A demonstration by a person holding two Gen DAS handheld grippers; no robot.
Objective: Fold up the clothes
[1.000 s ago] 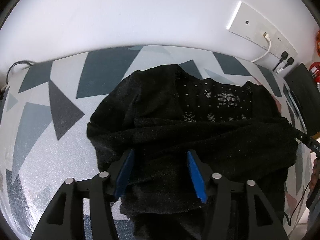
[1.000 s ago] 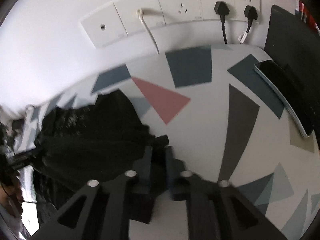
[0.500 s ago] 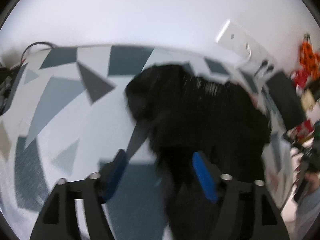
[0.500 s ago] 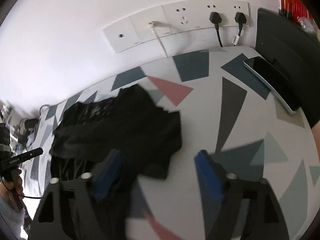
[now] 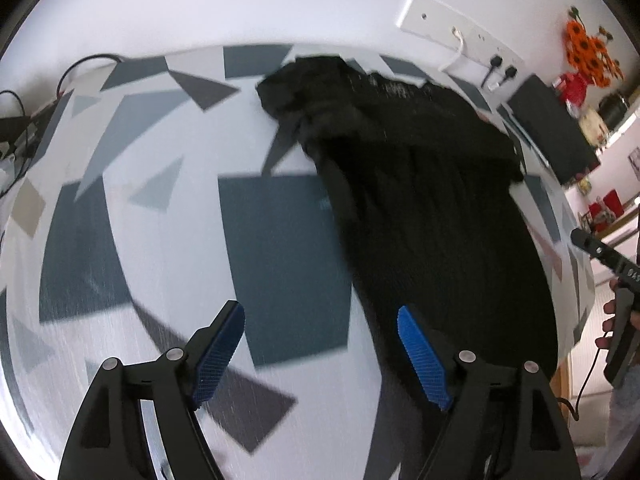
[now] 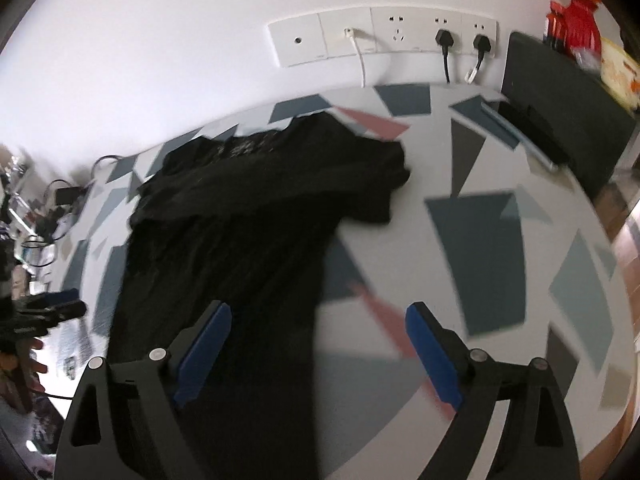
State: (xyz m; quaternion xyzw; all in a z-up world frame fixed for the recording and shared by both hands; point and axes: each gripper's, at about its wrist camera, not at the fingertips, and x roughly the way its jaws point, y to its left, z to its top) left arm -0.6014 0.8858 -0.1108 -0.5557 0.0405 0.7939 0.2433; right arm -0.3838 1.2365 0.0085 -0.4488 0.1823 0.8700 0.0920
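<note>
A black knitted garment (image 5: 424, 184) with a pale pattern near its far end lies lengthwise on the table, its near end hanging over the front edge. My left gripper (image 5: 320, 356) is open above the table, left of the garment's near part, holding nothing. In the right wrist view the same garment (image 6: 248, 232) lies to the left and centre. My right gripper (image 6: 318, 356) is open above the garment's right edge, with nothing between its blue pads (image 6: 430, 356).
The table (image 5: 160, 216) has a white cover with grey, blue and pink triangles. Wall sockets (image 6: 384, 38) with plugs sit behind it. A dark box (image 6: 568, 120) and a phone-like slab (image 6: 524, 136) stand at the right. Cables (image 5: 24, 120) lie at the far left.
The right gripper was shut on the garment's edge a second ago; it has let go and opened. Both grippers have pulled back and up from the garment, the left one shifting leftward.
</note>
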